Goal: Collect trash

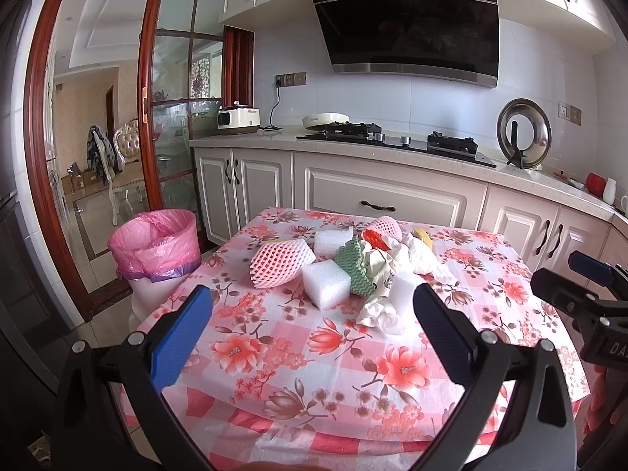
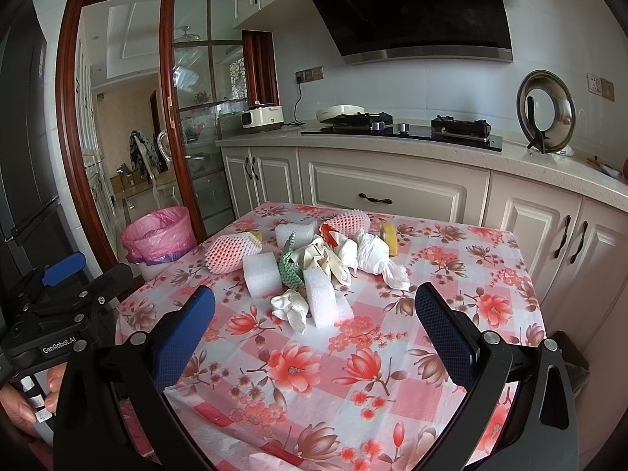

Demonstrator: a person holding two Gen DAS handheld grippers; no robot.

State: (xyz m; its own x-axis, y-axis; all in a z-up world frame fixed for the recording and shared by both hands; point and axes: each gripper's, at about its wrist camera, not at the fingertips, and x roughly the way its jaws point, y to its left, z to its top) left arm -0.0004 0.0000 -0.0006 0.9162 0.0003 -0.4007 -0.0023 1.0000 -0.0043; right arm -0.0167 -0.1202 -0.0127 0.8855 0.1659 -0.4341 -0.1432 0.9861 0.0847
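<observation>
Trash pile (image 1: 365, 263) sits mid-table toward the far edge, on the floral cloth. Contents: two pink foam fruit nets (image 1: 280, 265), one at the left and one at the back; white foam blocks (image 1: 325, 284) at front and rear; green zigzag cloth (image 1: 355, 265) wedged upright between them; crumpled white tissues (image 2: 292, 308) at front; white plastic wrap bunched at right. Bin (image 1: 155, 249) with pink liner stands on the floor off the table's left corner, open.
</observation>
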